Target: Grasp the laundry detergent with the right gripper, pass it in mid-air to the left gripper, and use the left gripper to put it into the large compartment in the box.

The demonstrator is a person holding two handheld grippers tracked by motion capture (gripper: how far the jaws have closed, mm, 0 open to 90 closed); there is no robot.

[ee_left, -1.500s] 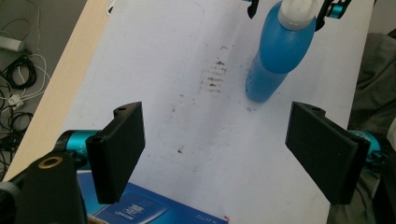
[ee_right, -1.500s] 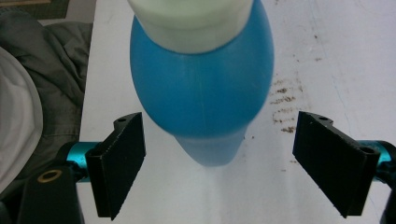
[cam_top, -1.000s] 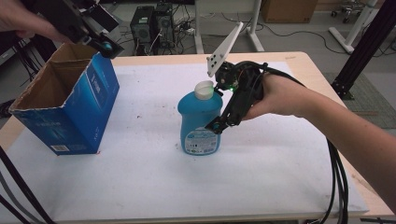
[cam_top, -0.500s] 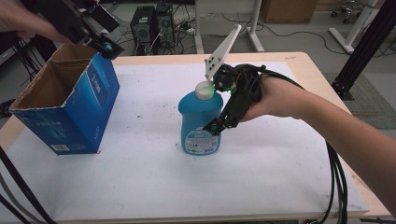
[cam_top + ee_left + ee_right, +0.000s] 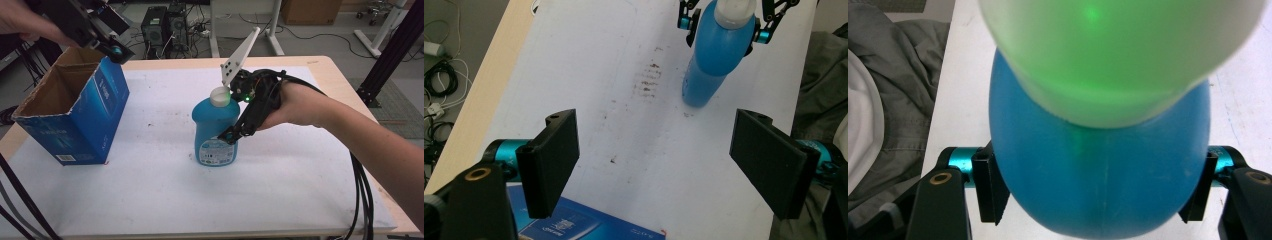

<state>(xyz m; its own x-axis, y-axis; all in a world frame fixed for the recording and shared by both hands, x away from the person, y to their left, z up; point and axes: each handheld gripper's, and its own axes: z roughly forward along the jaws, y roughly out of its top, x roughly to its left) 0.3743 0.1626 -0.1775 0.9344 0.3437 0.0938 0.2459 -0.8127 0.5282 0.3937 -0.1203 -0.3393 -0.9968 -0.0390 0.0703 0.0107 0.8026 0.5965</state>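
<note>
Basically nothing has moved since a second ago: blue bottle point(image 5: 215, 131) stands upright in the same spot mid-tabletop point(image 5: 150, 200), and the grey plate on the right gripper point(image 5: 231, 135) has only tilted a touch. Right gripper stays clamped on the bottle, one jaw against each side of the body, below the white cap point(image 5: 219, 96). In the right gripper view the cap glows green from the gripper's light. Left gripper point(image 5: 116, 51) still hangs over the open blue carton point(image 5: 75, 115) at the tabletop's left edge, jaws spread wide, nothing between them. Brown smudges on the white cover point(image 5: 649, 80) near the bottle.

Labels: bottle has a white front label, carton has white print on its side; both too small to read.
</note>
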